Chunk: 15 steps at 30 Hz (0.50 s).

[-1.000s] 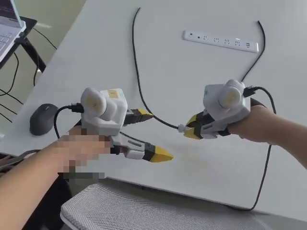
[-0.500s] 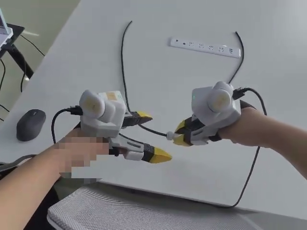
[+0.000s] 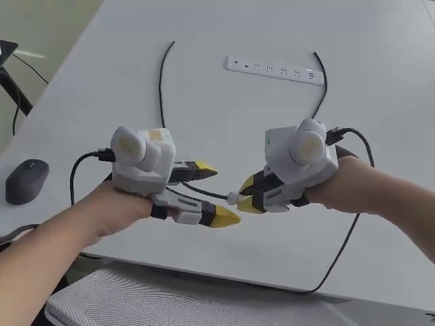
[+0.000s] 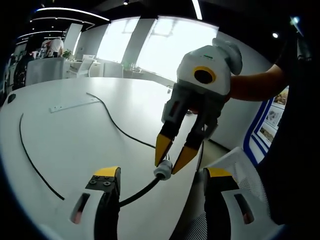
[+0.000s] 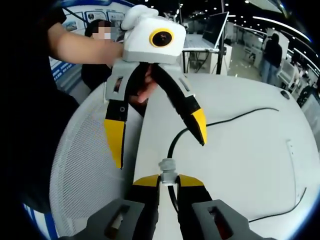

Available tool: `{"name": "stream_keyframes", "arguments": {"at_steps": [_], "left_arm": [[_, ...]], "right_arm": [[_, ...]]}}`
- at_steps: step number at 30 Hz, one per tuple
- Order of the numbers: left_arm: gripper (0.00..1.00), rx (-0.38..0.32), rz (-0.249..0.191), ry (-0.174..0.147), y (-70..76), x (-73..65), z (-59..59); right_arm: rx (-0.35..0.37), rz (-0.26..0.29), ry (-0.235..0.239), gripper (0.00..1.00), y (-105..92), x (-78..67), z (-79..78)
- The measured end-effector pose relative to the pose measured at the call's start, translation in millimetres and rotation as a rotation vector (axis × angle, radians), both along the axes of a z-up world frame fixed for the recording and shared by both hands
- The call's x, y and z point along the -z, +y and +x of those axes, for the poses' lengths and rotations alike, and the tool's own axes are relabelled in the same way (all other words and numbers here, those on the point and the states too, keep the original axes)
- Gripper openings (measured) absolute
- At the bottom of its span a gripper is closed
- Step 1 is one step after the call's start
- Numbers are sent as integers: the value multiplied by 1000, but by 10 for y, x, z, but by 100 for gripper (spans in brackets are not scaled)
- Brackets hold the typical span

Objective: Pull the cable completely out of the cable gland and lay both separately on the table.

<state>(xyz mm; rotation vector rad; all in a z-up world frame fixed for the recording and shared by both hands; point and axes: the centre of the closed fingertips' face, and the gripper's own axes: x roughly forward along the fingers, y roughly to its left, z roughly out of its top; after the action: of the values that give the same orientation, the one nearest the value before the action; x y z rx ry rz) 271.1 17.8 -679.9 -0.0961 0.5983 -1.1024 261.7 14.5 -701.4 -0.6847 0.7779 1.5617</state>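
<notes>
The right gripper (image 3: 250,195) has its yellow-tipped jaws pressed together on the cable gland (image 3: 233,197), a small pale fitting that sticks out just past the tips; in the right gripper view the gland sits squarely between the two jaw ends, with the black cable (image 3: 163,88) leaving its front. The gland is held over the near part of the white table (image 3: 380,102), a little in from the edge. The left gripper (image 3: 217,193) faces it from the other side, jaws spread wide and gripping nothing; its tips stand just beside the gland, one above the cable and one below, so the first stretch of cable passes through the gap. In the left gripper view the cable runs from the gland down close to the left-hand jaw; whether it touches cannot be told. Beyond the grippers the cable lies on the table and curves away toward the far side; a white power strip (image 3: 274,70) lies well apart farther back; a dark mouse (image 3: 26,180) rests near the left edge.
</notes>
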Motion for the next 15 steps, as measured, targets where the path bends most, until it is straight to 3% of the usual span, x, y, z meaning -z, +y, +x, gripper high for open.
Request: {"name": "stream_keyframes", "arguments": {"at_steps": [7, 9, 15], "left_arm": [[55, 18, 1, -4, -24, 19, -20], [47, 23, -10, 18, -30, 10, -37], [37, 31, -37, 32, -57, -16, -47]], "right_arm": [[-19, 6, -13, 7, -13, -59, -19], [-24, 11, -13, 7, -10, -75, -31], [-27, 22, -22, 7, -8, -89, -19]]}}
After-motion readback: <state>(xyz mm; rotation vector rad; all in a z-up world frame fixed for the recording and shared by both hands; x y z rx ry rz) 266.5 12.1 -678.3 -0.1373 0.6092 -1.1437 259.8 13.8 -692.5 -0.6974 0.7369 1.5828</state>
